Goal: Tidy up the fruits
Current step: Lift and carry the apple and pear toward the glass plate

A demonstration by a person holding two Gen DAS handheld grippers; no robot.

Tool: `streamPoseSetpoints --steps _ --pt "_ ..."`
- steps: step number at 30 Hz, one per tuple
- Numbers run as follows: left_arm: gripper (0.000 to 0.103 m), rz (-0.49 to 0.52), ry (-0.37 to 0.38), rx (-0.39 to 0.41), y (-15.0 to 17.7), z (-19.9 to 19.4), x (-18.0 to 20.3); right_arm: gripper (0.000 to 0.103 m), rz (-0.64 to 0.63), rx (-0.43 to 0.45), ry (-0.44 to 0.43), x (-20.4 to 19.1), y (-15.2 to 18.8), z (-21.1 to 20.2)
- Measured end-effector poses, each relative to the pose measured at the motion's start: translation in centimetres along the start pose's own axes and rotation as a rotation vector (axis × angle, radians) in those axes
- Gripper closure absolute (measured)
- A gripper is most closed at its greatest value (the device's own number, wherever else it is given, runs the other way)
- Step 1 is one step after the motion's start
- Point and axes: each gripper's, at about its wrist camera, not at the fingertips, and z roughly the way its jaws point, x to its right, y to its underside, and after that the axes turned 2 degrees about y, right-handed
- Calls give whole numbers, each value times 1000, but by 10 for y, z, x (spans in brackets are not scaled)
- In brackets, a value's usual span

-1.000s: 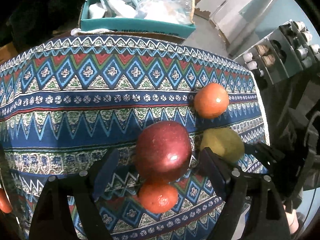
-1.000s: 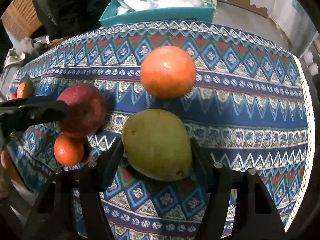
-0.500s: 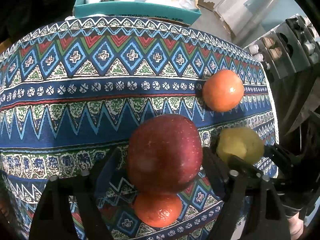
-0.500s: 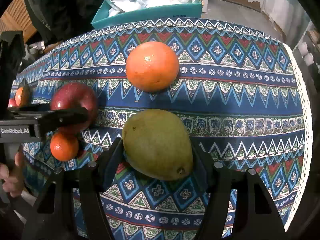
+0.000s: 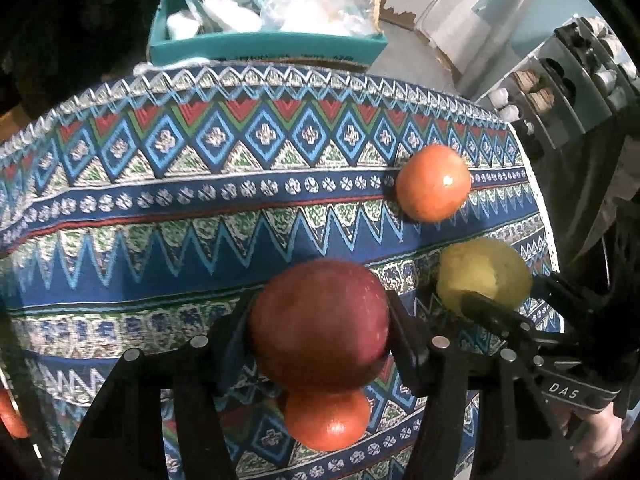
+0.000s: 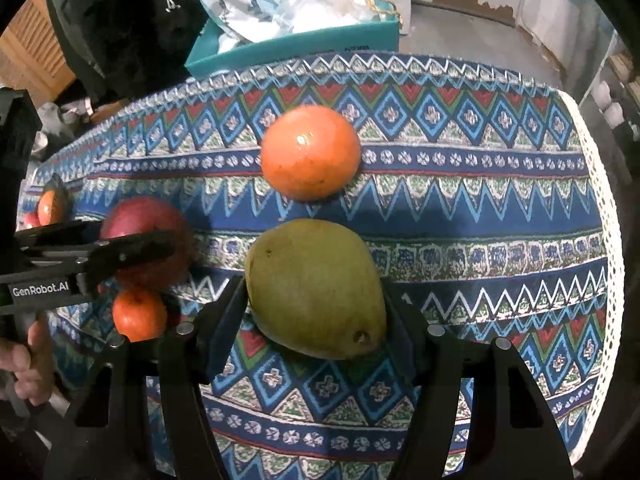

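Since a second ago the left gripper (image 5: 318, 320) has pinched the round dark-red apple (image 5: 318, 322) near the patterned cloth-covered table (image 5: 168, 216)'s near edge, while the right gripper (image 6: 314, 304) brackets the green-yellow mango (image 6: 316, 288), contact unclear, so both seem poised for lifting.

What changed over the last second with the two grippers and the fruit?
The left gripper moved in around the red apple, and its fingers closed from a wide gap to touching both sides. The right gripper likewise closed onto the green mango. Whether either fruit has left the cloth is unclear. The large orange, the small orange and the tablecloth stayed put.
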Motion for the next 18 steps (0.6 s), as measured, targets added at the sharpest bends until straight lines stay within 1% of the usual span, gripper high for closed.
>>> streamPoseSetpoints --steps 4,8,18 --pt "40 19 -13 12 2 -9 0 37 8 30 -13 -4 -5 -13" --pt "40 24 -8 29 5 -20 1 37 16 57 -24 -7 -6 -25" --pt "40 62 -17 82 13 -59 11 37 10 124 -49 -19 -11 -59"
